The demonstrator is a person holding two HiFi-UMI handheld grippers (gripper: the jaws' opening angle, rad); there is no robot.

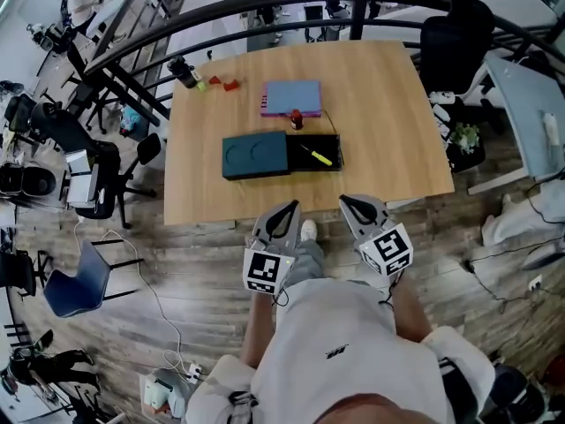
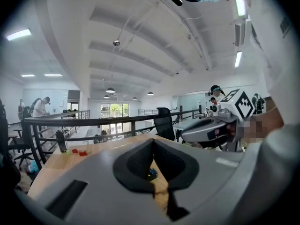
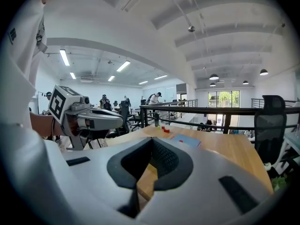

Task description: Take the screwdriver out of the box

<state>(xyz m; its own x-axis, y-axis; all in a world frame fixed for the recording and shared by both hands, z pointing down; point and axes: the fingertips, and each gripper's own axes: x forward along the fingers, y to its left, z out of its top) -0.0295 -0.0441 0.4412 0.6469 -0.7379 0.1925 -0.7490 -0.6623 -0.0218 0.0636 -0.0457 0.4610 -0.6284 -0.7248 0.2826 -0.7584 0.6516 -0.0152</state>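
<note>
Evidently untouched, the yellow-handled screwdriver lies in the open dark box on the wooden surface, with left gripper and right gripper pressed together, empty, well short of it.

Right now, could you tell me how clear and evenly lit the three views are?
Head view: sharp, evenly lit, yellow screwdriver plain in the open box, edges bowed. Left gripper view and right gripper view: strong fisheye bending, black corners, glaring ceiling lamps.

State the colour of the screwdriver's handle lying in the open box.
Yellow. The screwdriver shows best in the head view.
</note>
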